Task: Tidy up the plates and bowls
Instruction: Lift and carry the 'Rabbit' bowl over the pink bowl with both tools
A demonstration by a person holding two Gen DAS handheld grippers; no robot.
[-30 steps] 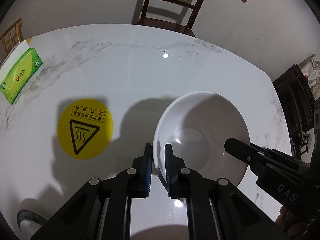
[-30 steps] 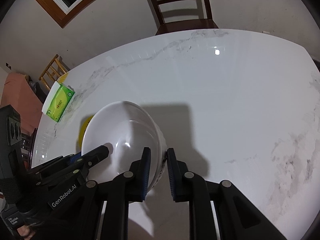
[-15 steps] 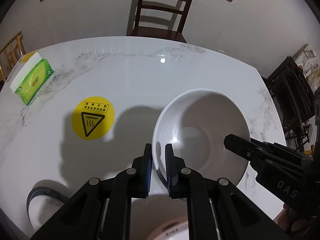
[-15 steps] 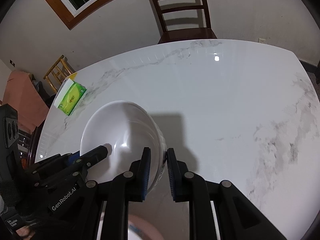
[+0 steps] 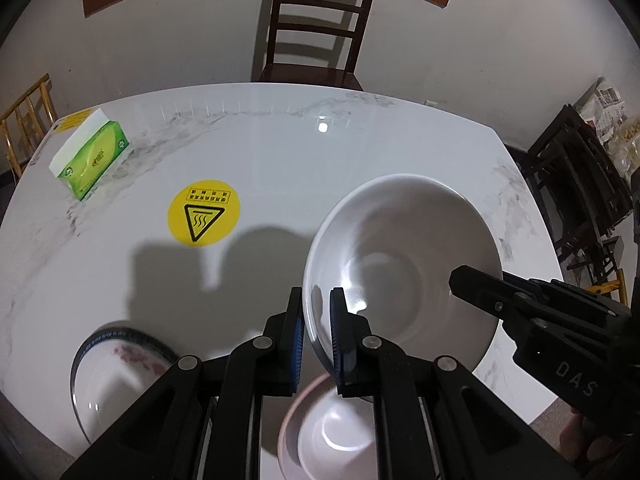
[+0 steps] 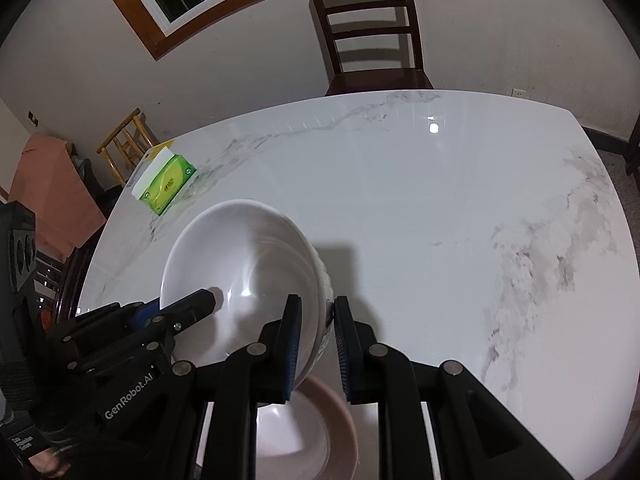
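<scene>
A large white bowl (image 5: 404, 268) hangs above the marble table, held by both grippers. My left gripper (image 5: 317, 332) is shut on its left rim. My right gripper (image 6: 316, 340) is shut on its right rim; the bowl also shows in the right wrist view (image 6: 240, 272). Below the bowl, at the near edge, sits a pink-rimmed bowl (image 5: 332, 432), also seen in the right wrist view (image 6: 304, 428). A plate with a blue patterned rim (image 5: 116, 372) lies on the table at near left.
A green tissue box (image 5: 94, 160) stands at the far left of the table (image 5: 280, 148). A round yellow hot-surface sticker (image 5: 204, 212) lies left of centre. A dark wooden chair (image 5: 316, 32) stands behind the far edge. Dark furniture (image 5: 580, 184) stands right.
Both grippers have pulled back toward the near edge and risen with the white bowl. The pink-rimmed bowl and the blue-rimmed plate have come into view beneath.
</scene>
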